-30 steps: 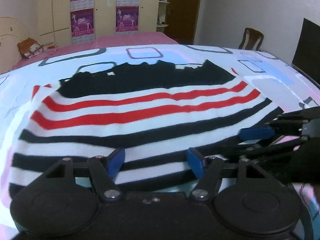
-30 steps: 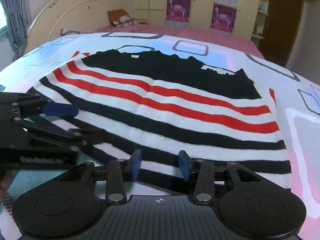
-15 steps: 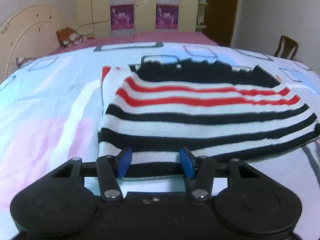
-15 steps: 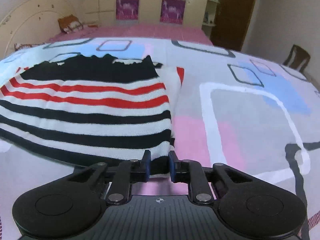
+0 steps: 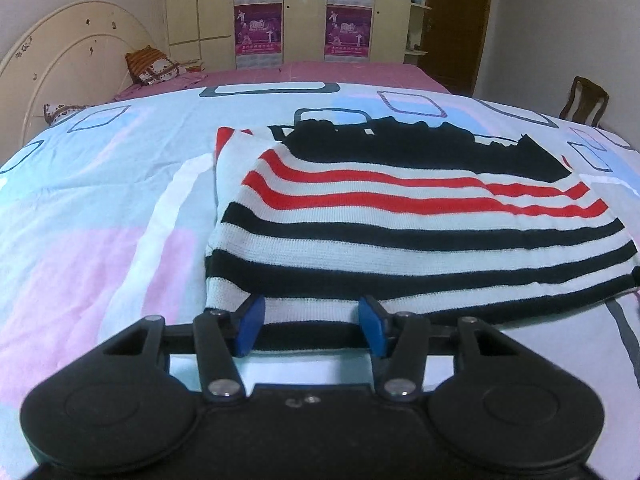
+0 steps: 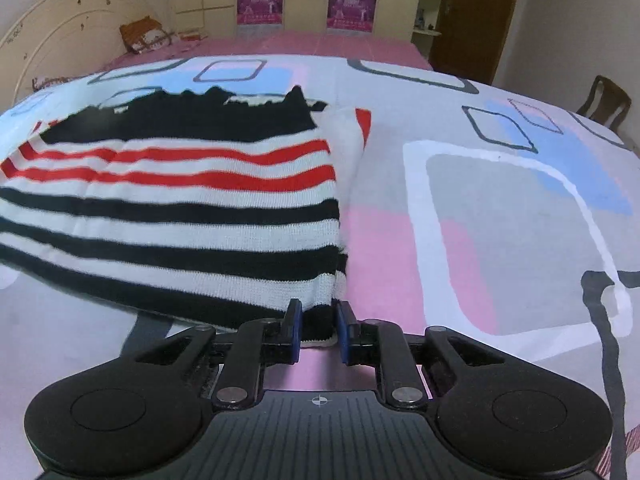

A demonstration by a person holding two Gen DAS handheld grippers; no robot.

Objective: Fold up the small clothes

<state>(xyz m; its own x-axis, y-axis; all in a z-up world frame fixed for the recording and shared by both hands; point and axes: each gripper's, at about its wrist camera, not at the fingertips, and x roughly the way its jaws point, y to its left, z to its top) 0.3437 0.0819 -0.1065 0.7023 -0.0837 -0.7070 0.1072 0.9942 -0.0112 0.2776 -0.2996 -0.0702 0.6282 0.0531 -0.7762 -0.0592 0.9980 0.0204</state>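
a: left wrist view first. where's the sweater (image 5: 400, 216)?

b: lying on the bed (image 5: 88, 200), on the patterned bedspread (image 5: 72, 264). it's a knit with black, white and red bands and a solid black part at the far end. its near hem runs right across the front of the left gripper (image 5: 311, 325).

a: and that gripper's state?

b: its blue pads are spread wide apart, with the hem's left corner area between them. i can't tell whether either pad touches the cloth, but nothing is pinched.

a: right wrist view?

b: the right gripper (image 6: 317, 330) has its pads drawn in close on the sweater's (image 6: 168, 208) near right corner. the black hem sits between them, so i'd judge it's pinching that corner, though a thin gap may remain.

a: how will the knit handle?

b: my guess is light, soft and limp. it has no stiffness, so it will sag between the two hold points and drape over whatever is under it. the ribbed knit looks grippy rather than slippery, but it stretches, so a hard tug would pull the hem out of shape.

a: where would you take hold?

b: at the two near hem corners, catching every layer at the edge. one side already looks folded in, and a shallow pinch could lift only the top layer. lift both corners evenly.
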